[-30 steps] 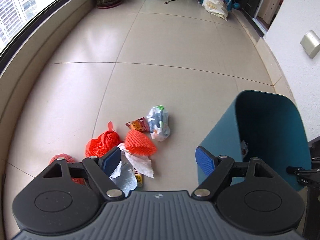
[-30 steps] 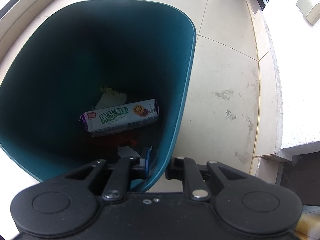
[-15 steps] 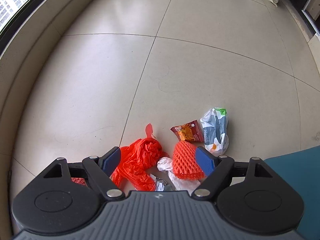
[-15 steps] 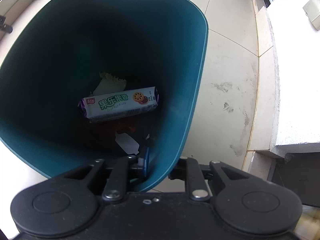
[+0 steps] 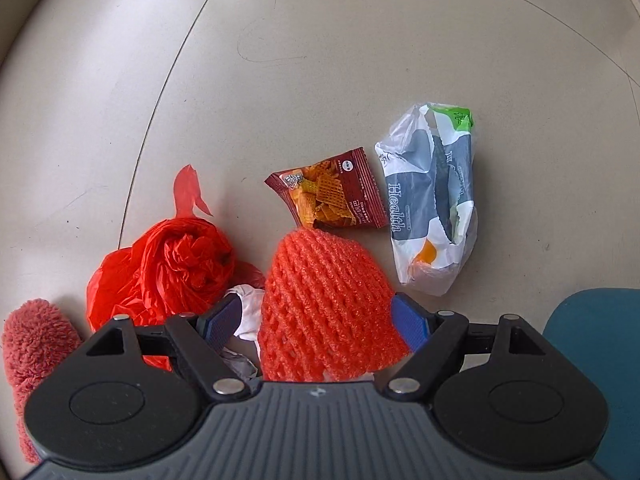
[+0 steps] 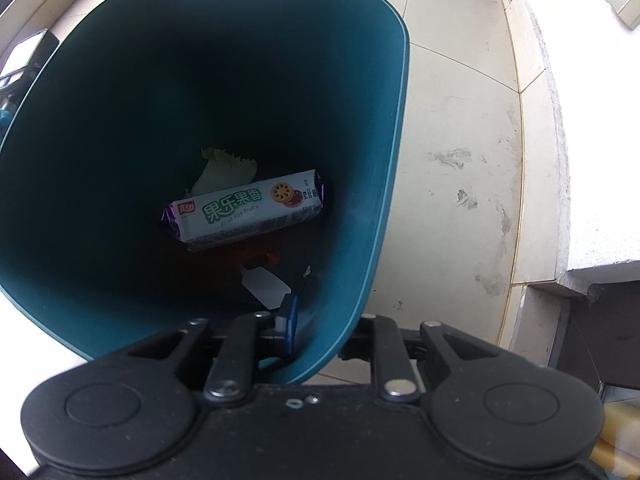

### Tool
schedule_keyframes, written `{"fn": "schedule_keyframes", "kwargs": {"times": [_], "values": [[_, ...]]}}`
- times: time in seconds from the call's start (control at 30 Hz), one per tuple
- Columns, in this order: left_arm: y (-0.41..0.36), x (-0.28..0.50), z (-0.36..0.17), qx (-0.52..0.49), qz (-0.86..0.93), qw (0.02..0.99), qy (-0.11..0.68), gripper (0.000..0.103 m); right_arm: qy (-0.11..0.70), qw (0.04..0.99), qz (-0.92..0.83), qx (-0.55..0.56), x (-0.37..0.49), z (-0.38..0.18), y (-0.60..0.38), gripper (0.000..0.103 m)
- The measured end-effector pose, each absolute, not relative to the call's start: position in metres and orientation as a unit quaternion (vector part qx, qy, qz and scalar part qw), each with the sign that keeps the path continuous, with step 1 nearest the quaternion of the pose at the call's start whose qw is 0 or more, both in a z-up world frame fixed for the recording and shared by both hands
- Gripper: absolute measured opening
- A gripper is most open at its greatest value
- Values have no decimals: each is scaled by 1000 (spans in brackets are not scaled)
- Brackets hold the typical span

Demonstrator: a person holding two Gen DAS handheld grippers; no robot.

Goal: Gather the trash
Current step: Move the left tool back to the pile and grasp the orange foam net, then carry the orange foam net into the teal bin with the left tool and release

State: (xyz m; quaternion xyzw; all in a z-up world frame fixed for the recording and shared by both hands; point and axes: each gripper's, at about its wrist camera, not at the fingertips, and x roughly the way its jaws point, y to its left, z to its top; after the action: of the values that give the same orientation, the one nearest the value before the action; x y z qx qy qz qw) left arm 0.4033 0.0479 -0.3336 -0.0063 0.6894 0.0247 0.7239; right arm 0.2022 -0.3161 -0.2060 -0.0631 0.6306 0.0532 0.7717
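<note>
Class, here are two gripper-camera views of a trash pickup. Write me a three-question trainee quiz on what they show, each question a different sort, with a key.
1. True or false: the left gripper has its pads either side of the orange foam fruit net.
2. What does the right gripper pinch? A) teal bin rim B) biscuit pack C) red plastic bag
3. Fill in: the chip packet lies on the ____.

Key: 1 true; 2 A; 3 floor

Left gripper (image 5: 316,322) wide; right gripper (image 6: 320,326) clamped.
</note>
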Motion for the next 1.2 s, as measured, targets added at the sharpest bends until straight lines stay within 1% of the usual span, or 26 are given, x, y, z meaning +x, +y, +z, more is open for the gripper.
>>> {"fn": "schedule_keyframes", "kwargs": {"times": [0.07, 0.1, 0.13, 0.2, 0.27, 0.3, 0.53, 0.83, 1.0, 1.2], "values": [[45, 402, -340, -3, 21, 722, 692, 78, 632, 771, 55, -59, 201, -204, -319, 19], [42, 401, -344, 4, 21, 722, 692, 67, 632, 771, 55, -60, 202, -205, -318, 19], [40, 400, -346, 13, 22, 720, 694, 60, 632, 770, 56, -61, 202, -205, -318, 19], [36, 398, -347, 29, 25, 720, 693, 28, 631, 771, 58, -68, 201, -205, -318, 19], [38, 395, -341, 16, 27, 722, 691, 15, 630, 771, 58, -69, 200, -205, -317, 19], [39, 393, -337, 7, 26, 724, 689, 13, 630, 772, 58, -69, 200, -205, -317, 19], [39, 371, -278, 2, 29, 745, 666, 12, 628, 774, 52, -69, 198, -203, -316, 18], [20, 334, -157, -3, -7, 795, 607, 12, 626, 775, 36, -79, 196, -202, -310, 15], [-3, 301, -90, 9, -40, 821, 570, 12, 625, 774, 26, -96, 197, -205, -300, 15], [-41, 266, -37, 34, -89, 837, 538, 13, 615, 784, 25, -84, 193, -200, -306, 13]]}}
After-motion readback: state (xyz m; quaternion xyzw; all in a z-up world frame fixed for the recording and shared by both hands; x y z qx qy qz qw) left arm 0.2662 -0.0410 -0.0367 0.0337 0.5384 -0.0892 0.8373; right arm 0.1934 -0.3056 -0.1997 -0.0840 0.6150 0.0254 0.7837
